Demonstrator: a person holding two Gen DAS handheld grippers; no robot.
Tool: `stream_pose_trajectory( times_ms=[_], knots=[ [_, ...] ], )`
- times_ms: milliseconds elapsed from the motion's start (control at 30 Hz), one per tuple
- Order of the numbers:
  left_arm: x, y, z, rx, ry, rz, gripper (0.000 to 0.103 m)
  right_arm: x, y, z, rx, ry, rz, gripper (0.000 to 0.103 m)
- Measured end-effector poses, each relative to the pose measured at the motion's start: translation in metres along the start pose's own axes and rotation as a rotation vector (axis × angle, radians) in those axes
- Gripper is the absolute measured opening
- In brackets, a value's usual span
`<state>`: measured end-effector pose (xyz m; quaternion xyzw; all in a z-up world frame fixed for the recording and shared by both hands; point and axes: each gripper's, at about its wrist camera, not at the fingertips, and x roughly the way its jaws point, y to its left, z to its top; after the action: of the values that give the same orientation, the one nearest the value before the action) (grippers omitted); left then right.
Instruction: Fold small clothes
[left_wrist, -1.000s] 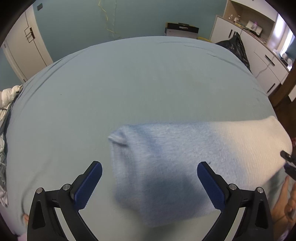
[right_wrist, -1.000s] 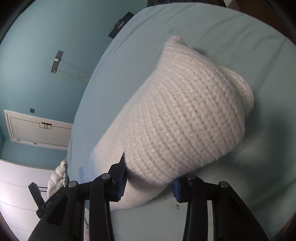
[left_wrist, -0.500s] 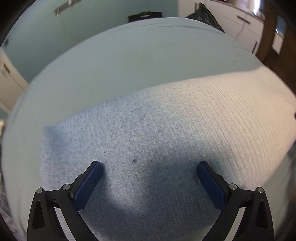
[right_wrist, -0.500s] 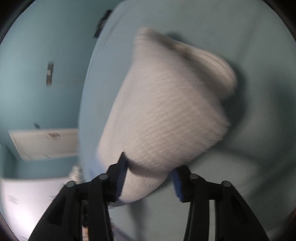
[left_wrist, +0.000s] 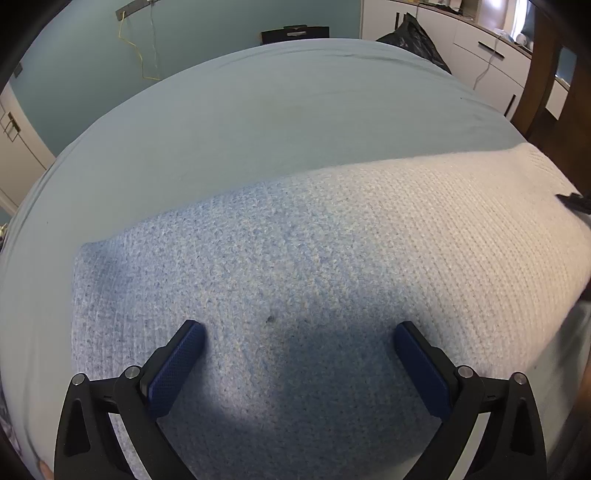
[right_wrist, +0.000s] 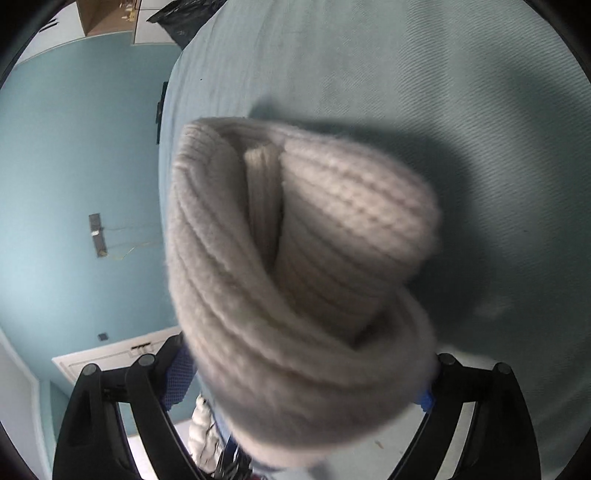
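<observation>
A knitted garment (left_wrist: 295, 258), light blue at its left end and cream at its right, lies across the light blue bed (left_wrist: 258, 122). My left gripper (left_wrist: 299, 354) is open, its blue pads resting over the blue end with the knit between them. My right gripper (right_wrist: 299, 384) holds the cream end (right_wrist: 295, 266) lifted off the bed and folded over; the knit bulges between the fingers and hides the pads. The right gripper's tip shows at the right edge of the left wrist view (left_wrist: 576, 201).
The bed stretches far beyond the garment. A black bag (left_wrist: 413, 37) lies at the bed's far right corner beside white drawers (left_wrist: 487, 62). A teal wall (left_wrist: 92, 55) with a hanging cord is behind. A white quilted item (right_wrist: 203, 435) lies below the right gripper.
My left gripper moved forward and down onto the blue end. My right gripper lifted the cream end off the bed and turned it over, so it now bunches in front of the camera.
</observation>
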<state>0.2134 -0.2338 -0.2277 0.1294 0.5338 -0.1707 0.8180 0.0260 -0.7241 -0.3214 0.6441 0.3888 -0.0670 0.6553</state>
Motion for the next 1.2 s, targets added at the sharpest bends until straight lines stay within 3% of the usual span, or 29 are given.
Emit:
stream_pose_trajectory(
  times_ms=[33,67,167,233,333,400,500,600,767,867,1033,1200],
  knots=[
    [0.000,0.000,0.000,0.000,-0.002,-0.002,0.103,0.001,0.006,0.000,-0.018,-0.014,-0.017,0.078],
    [0.000,0.000,-0.001,-0.002,-0.007,-0.006,0.103,0.000,0.018,0.001,-0.071,-0.035,-0.058,0.061],
    [0.000,0.007,0.000,-0.005,-0.004,-0.006,0.103,-0.014,0.055,-0.003,-0.272,-0.124,-0.100,0.048],
    [0.002,0.007,0.002,-0.002,0.003,-0.004,0.103,-0.017,0.077,-0.017,-0.403,-0.175,-0.169,0.046],
    [0.004,0.009,0.007,-0.003,0.038,-0.002,0.103,-0.021,0.128,-0.054,-0.751,-0.300,-0.334,0.045],
    [0.001,0.010,0.015,-0.012,0.075,-0.004,0.103,-0.026,0.142,-0.070,-0.849,-0.332,-0.348,0.045],
    [-0.009,0.018,0.032,-0.078,0.085,-0.043,0.103,-0.041,0.145,-0.071,-0.837,-0.324,-0.314,0.045],
    [-0.015,0.016,0.051,-0.112,0.045,-0.032,0.103,-0.063,0.140,-0.061,-0.828,-0.328,-0.280,0.045],
    [0.024,-0.009,0.054,-0.103,0.097,0.025,0.103,-0.096,0.131,-0.093,-0.956,-0.379,-0.266,0.045],
    [0.029,-0.022,0.043,-0.072,0.017,0.089,0.103,-0.078,0.138,-0.130,-1.038,-0.389,-0.257,0.046],
    [0.017,-0.015,0.046,-0.087,0.042,0.085,0.103,-0.052,0.157,-0.188,-1.285,-0.458,-0.309,0.046],
    [0.001,0.006,0.061,-0.157,-0.061,0.191,0.103,-0.063,0.160,-0.194,-1.332,-0.490,-0.277,0.046]
  ],
)
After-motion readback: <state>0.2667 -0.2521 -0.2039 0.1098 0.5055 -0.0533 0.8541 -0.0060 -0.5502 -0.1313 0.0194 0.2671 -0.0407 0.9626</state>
